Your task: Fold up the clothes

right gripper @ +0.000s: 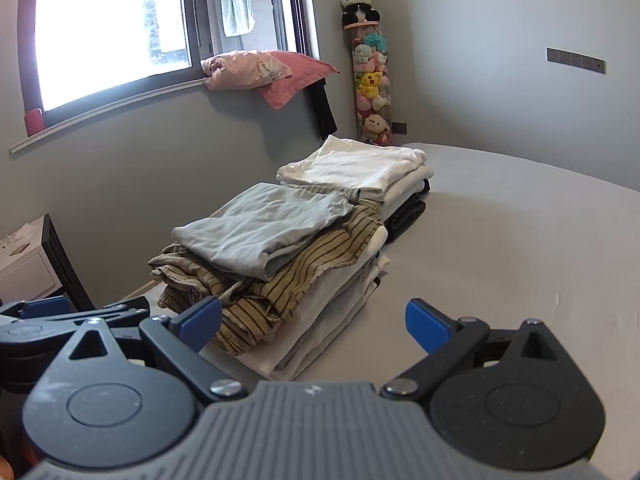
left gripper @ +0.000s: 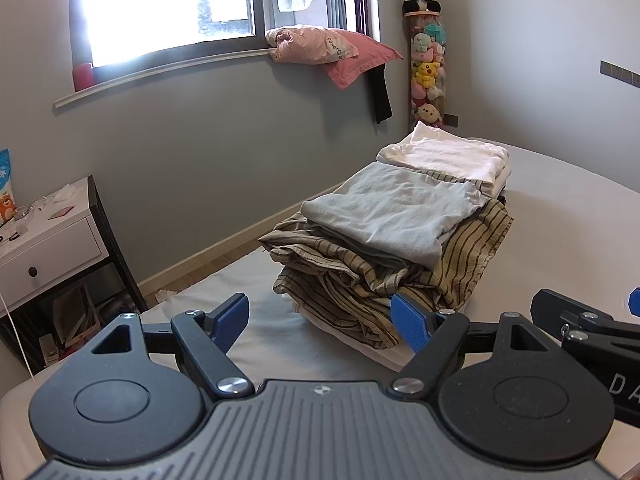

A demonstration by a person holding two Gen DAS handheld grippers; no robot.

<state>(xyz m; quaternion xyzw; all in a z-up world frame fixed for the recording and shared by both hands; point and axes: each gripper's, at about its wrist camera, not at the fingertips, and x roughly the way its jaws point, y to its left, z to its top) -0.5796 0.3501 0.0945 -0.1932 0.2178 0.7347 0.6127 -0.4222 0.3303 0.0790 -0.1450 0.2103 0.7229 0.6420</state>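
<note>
A stack of folded clothes lies on the grey bed (left gripper: 560, 200). On top is a light grey folded shirt (left gripper: 384, 208), also in the right wrist view (right gripper: 260, 224), over tan striped garments (left gripper: 460, 256) and white ones (right gripper: 332, 312). Behind it stands a second stack topped by a white folded garment (left gripper: 448, 156), which also shows in the right wrist view (right gripper: 352, 168). My left gripper (left gripper: 320, 320) is open and empty, just in front of the stack. My right gripper (right gripper: 316, 324) is open and empty, near the stack's front right corner. Each gripper shows at the edge of the other's view.
A white nightstand (left gripper: 44, 248) with small items stands left of the bed. A pink pillow (left gripper: 320, 48) lies on the window sill. A tall tube of plush toys (left gripper: 428, 64) stands in the corner. Bare bed surface (right gripper: 520, 248) spreads to the right.
</note>
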